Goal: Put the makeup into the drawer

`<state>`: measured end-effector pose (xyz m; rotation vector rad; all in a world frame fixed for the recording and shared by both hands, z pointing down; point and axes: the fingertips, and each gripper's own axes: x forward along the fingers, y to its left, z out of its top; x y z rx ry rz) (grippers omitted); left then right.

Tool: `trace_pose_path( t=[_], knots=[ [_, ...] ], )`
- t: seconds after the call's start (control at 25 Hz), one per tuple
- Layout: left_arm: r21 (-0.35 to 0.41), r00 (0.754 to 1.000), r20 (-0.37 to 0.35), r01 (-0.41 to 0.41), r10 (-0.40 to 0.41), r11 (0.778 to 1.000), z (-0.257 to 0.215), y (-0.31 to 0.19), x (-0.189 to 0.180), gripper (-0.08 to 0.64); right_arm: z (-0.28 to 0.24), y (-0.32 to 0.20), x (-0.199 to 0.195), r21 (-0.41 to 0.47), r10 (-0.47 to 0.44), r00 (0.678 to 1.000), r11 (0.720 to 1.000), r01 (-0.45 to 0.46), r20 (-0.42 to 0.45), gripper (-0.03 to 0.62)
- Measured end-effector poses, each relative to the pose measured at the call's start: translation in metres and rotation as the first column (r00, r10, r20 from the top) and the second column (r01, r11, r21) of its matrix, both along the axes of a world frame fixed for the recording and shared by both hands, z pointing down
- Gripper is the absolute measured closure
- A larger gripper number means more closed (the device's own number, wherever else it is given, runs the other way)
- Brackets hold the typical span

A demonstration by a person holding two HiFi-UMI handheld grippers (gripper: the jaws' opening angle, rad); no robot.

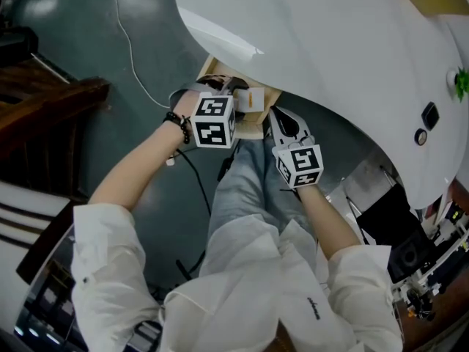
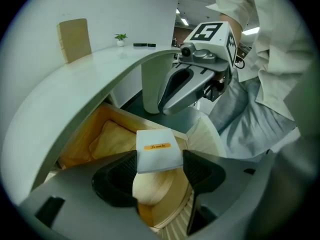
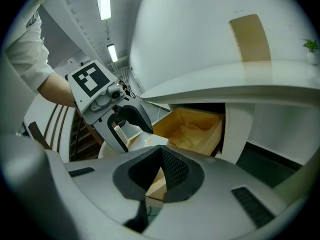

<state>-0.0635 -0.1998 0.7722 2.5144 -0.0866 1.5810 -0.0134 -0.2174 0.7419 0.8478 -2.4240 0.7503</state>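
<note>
While the left hand-held gripper (image 2: pixel 160 173) is clamped by both pads on the small white makeup box (image 2: pixel 156 151) with an orange label, the box hangs over the front part of the open wooden drawer (image 2: pixel 82 136) and has not been set down. I judge this to be the placing step. The next move, as I read it, is to lower the box a little further inside the drawer walls and only then part the jaws. The drawer floor is not bare. A cream padded pouch (image 2: pixel 112 139) lies toward the back, and more cream padding shows right under the box, so the box may land on a soft, uneven surface and tip. To the right, the right hand-held gripper (image 3: pixel 161 159) has its jaws together with nothing between them. In the head view it hovers just beside the drawer's front right corner, near enough to crowd the left one when it draws out. Above, the curved white bench (image 1: pixel 330 50) overhangs the back of the drawer and leaves only the front open from above. The bench's white pillar (image 2: pixel 150 84) stands behind the drawer, and a small potted plant (image 2: pixel 120 37) and a wooden board (image 2: pixel 74 39) sit on top, well apart from the work.
</note>
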Motion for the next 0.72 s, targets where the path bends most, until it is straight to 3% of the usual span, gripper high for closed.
trace_pose_path(
  t=[0.16,0.44,0.72],
  knots=[
    [-0.001,0.997,0.014,-0.076,0.076,0.997,0.015,0.003,0.007,0.261,0.008,0.000,0.000,-0.007,0.004,1.000,1.000,-0.004,-0.005,0.575],
    [-0.001,0.990,0.025,-0.141,0.141,0.990,0.035,0.002,0.004,0.261,0.026,-0.001,-0.001,-0.023,0.001,1.000,1.000,-0.002,-0.030,0.575],
    [-0.005,0.958,0.054,-0.280,0.280,0.960,0.063,0.007,0.009,0.261,0.035,0.002,-0.002,-0.028,0.007,0.999,1.000,-0.008,-0.040,0.575]
  ],
)
